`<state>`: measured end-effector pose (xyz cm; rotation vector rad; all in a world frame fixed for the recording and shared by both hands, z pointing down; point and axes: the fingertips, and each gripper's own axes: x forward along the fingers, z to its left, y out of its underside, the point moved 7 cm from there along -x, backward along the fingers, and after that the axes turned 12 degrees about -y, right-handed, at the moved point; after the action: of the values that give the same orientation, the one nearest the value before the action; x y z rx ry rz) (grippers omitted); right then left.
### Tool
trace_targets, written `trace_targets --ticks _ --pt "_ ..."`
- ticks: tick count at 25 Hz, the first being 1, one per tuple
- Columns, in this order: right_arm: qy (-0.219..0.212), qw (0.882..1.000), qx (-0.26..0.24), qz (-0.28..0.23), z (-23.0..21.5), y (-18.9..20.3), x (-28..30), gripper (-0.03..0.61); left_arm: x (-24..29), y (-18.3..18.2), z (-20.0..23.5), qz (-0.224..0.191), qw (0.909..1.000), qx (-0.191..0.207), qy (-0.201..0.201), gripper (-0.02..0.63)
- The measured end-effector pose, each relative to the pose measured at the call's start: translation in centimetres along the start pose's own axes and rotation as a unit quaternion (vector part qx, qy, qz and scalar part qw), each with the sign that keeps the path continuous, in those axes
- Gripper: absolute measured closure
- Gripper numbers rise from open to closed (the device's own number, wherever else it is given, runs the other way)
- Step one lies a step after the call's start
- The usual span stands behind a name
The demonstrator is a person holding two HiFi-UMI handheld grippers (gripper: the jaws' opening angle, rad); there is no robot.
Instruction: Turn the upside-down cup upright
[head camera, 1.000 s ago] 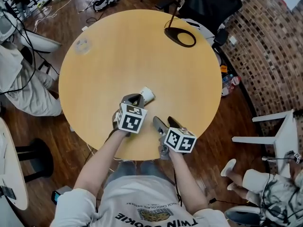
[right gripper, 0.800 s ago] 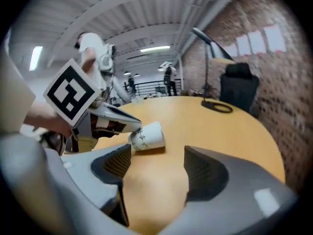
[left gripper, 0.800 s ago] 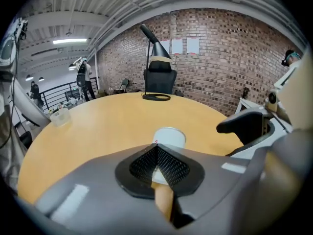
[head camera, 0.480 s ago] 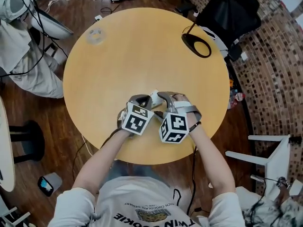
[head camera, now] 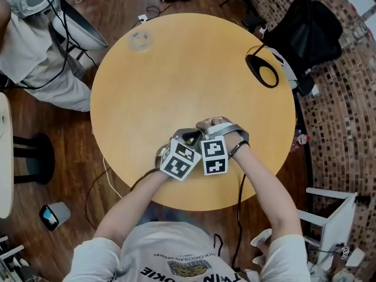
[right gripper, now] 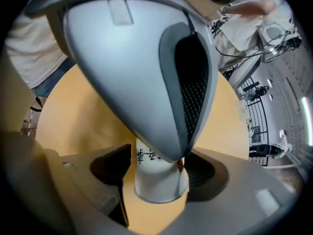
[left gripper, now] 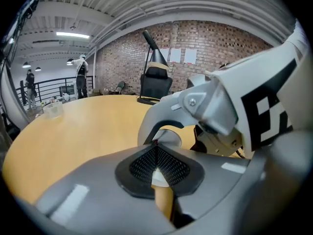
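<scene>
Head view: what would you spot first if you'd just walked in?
The big round yellow table fills the middle, and at its near edge the left claw and right claw crowd together, checkered cubes side by side. The right claw squeezes a white cup with black writing. The left claw is pinched shut, seemingly on a white sliver of the cup.

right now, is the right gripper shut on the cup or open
Shut on it. In the right gripper view the white cup sits squeezed between the two jaws of the right gripper, touching both.
</scene>
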<state>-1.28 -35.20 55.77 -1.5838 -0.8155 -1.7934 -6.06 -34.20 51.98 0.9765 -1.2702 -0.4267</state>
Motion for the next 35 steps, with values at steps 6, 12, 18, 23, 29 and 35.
trace_targets --ticks 6,12,18,23,29,35 --pt "0.011 1.0 0.009 0.021 0.6 -0.7 1.0 0.238 -1.0 0.9 0.8 -0.004 0.9999 -0.009 -0.011 0.611" --pt "0.079 0.984 0.148 -0.058 1.2 -1.6 -0.8 0.259 -3.3 1.0 1.4 -0.032 0.9989 -0.028 -0.022 0.611" --pt "0.134 0.918 0.337 -0.161 3.6 -1.6 -3.0 0.259 -5.8 0.0 1.1 -0.063 0.9965 -0.049 -0.024 0.611" --pt "0.186 0.821 0.476 -0.253 6.7 -1.3 -3.7 0.259 -6.8 0.2 -0.5 -0.066 0.997 -0.04 -0.002 0.611" --pt "0.275 0.657 0.599 -0.366 9.8 -1.4 -2.7 0.259 -7.0 0.4 -2.4 -0.06 0.9977 -0.023 0.02 0.611" --pt "0.291 0.645 0.62 -0.34 11.9 -2.6 -0.8 0.259 -7.3 0.3 -3.0 -0.06 0.9979 -0.007 0.024 0.611"
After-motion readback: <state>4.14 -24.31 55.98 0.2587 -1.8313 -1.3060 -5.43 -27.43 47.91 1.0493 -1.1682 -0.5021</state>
